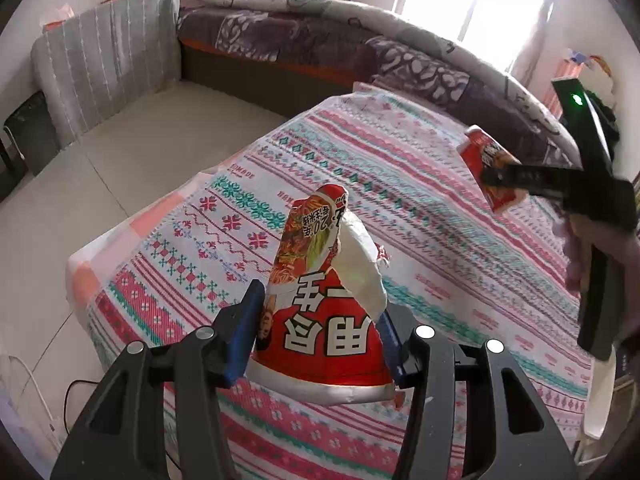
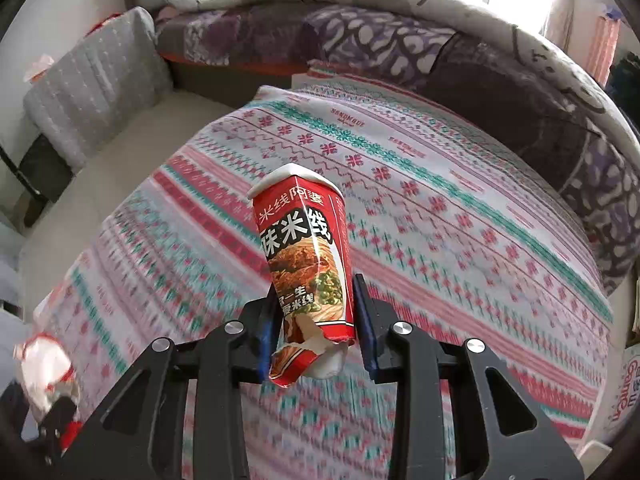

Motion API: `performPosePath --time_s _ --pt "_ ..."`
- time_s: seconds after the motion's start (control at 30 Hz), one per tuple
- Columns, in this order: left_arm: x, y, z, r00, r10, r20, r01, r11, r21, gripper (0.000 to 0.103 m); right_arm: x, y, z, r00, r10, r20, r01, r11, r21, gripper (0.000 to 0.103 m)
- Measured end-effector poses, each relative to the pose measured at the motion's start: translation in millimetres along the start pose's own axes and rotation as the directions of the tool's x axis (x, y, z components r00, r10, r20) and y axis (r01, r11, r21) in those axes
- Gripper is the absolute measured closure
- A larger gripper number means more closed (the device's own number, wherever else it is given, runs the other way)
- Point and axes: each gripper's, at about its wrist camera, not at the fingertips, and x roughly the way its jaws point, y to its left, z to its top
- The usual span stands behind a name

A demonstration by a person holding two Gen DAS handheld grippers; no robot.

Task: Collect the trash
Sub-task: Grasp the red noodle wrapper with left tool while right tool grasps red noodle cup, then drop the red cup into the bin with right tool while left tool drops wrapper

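My left gripper [image 1: 320, 332] is shut on a torn red noodle cup piece [image 1: 324, 304] with white lining, held above the patterned tablecloth [image 1: 400, 184]. My right gripper [image 2: 316, 320] is shut on a second crushed red noodle cup [image 2: 308, 256], also held above the cloth. The right gripper with its cup [image 1: 490, 168] shows at the right of the left wrist view. The left gripper's cup piece [image 2: 44, 368] shows blurred at the lower left of the right wrist view.
The table wears a pink, teal and white cloth [image 2: 440, 220]. A bed with purple bedding [image 1: 304, 36] stands behind it. A grey striped covered seat [image 1: 108, 56] is at the left, over a light tile floor [image 1: 120, 176]. White cables [image 1: 36, 392] lie at the lower left.
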Motion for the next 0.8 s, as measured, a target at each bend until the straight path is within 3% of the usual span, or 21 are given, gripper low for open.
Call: performPosePath --time_s 0.63,0.8 --pt "-84.2 -74.1 -60.0 0.994 -0.056 0.098 0.052 0.998 0.048 0.051 -118.6 -54.9 -148.1 0.998 0.01 0.056 -0.019 0.988 0.153 0.071" --pt "-97.1 -100.9 -78.6 0.992 -0.08 0.1 0.072 0.994 0.079 0.051 -140.6 -84.3 -186.8 0.997 -0.037 0.063 0.021 0.974 0.227 0.071"
